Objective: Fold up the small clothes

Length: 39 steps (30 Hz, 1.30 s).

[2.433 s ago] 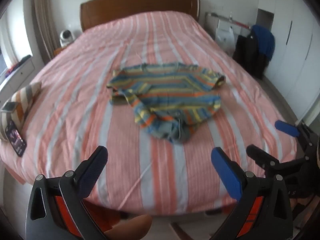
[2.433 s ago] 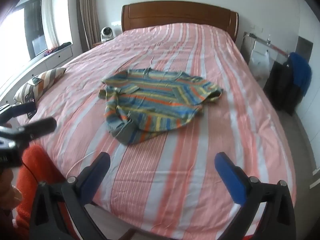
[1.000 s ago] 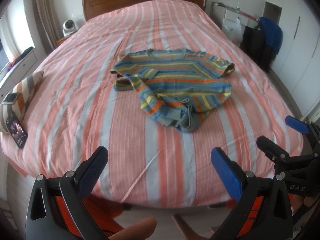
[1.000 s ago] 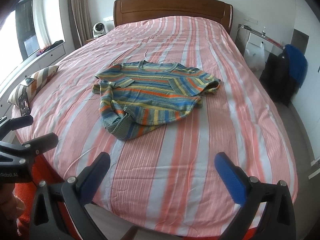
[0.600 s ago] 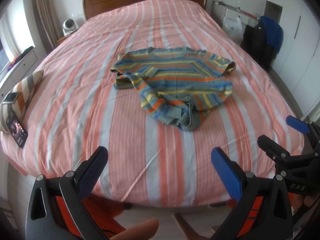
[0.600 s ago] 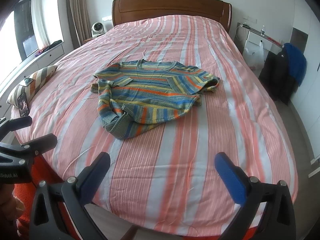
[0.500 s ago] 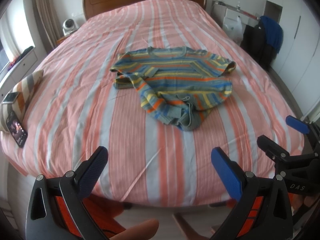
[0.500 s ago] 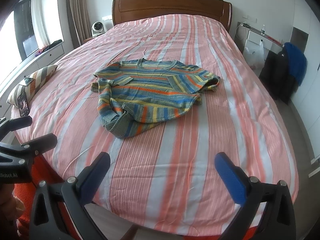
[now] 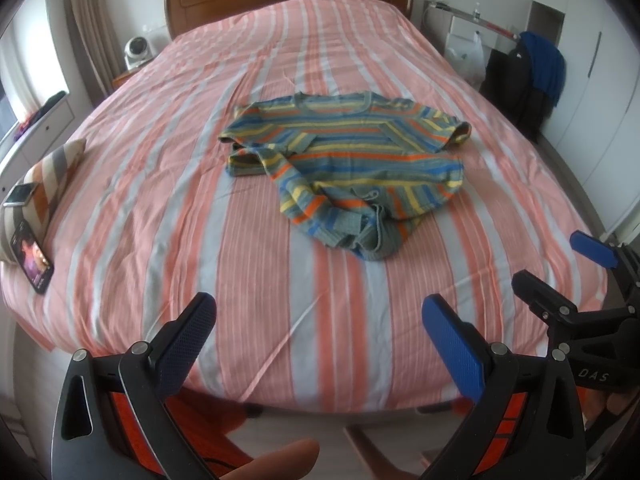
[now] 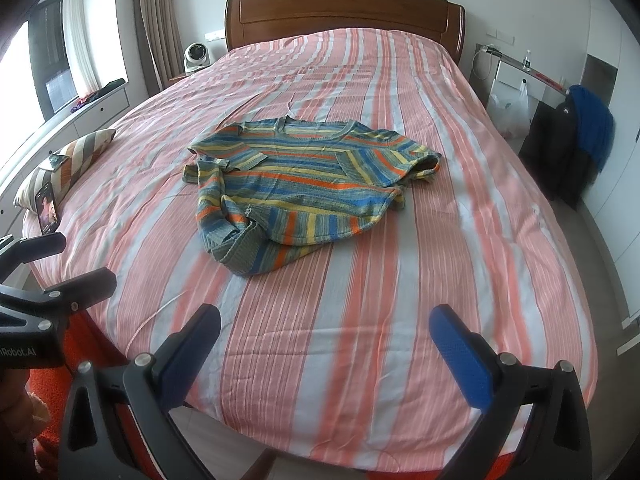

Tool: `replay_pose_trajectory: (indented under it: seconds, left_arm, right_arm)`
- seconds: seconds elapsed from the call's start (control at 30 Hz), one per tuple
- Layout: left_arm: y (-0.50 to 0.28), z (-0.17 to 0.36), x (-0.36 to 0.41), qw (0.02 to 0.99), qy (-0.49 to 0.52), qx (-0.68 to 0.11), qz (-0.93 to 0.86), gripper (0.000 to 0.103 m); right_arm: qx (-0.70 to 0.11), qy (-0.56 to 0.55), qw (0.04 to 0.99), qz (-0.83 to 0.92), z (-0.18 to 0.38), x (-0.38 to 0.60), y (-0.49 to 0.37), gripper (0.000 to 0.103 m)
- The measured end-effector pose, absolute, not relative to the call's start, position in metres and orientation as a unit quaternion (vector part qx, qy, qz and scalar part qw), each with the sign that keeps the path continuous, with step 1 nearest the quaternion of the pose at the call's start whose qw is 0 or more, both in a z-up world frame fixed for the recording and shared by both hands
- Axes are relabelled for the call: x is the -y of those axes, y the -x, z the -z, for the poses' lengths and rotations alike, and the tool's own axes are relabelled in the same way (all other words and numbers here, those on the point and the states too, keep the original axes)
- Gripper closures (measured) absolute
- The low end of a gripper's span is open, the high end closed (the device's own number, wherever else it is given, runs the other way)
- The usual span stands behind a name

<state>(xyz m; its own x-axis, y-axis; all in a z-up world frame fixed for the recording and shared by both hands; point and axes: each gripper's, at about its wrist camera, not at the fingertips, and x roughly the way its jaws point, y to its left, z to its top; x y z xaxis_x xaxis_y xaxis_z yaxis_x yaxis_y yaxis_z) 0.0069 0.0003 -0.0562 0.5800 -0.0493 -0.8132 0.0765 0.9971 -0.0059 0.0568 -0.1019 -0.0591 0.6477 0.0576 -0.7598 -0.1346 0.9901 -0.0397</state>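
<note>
A small striped knit sweater (image 9: 352, 160) in blue, yellow and orange lies crumpled in the middle of the bed; it also shows in the right wrist view (image 10: 304, 184). Its near hem is bunched up and one sleeve is folded across the body. My left gripper (image 9: 320, 340) is open and empty, over the foot edge of the bed, well short of the sweater. My right gripper (image 10: 326, 344) is open and empty, also at the foot edge. Each gripper shows in the other's view, the right one (image 9: 568, 280) and the left one (image 10: 60, 256).
The bed has a pink, orange and grey striped cover (image 9: 160, 184) and a wooden headboard (image 10: 344, 12). A striped cushion (image 9: 44, 176) with two phones lies at the left edge. A chair with dark and blue clothes (image 10: 580, 140) stands on the right.
Both grippers have moved a little closer to the bed and the sweater. Both stay open and empty. The sweater has not moved.
</note>
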Motion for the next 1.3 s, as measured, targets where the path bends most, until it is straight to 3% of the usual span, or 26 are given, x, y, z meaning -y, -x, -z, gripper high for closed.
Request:
replay_pose_trajectory:
  seconds: [1.3]
  left_arm:
    - [-0.0050,0.0622,0.0036,0.886,-0.021,-0.462,0.037,0.000]
  right_arm:
    - [-0.420,0.049,0.904,-0.052,0.0644,0.0954,-0.0562,0.000]
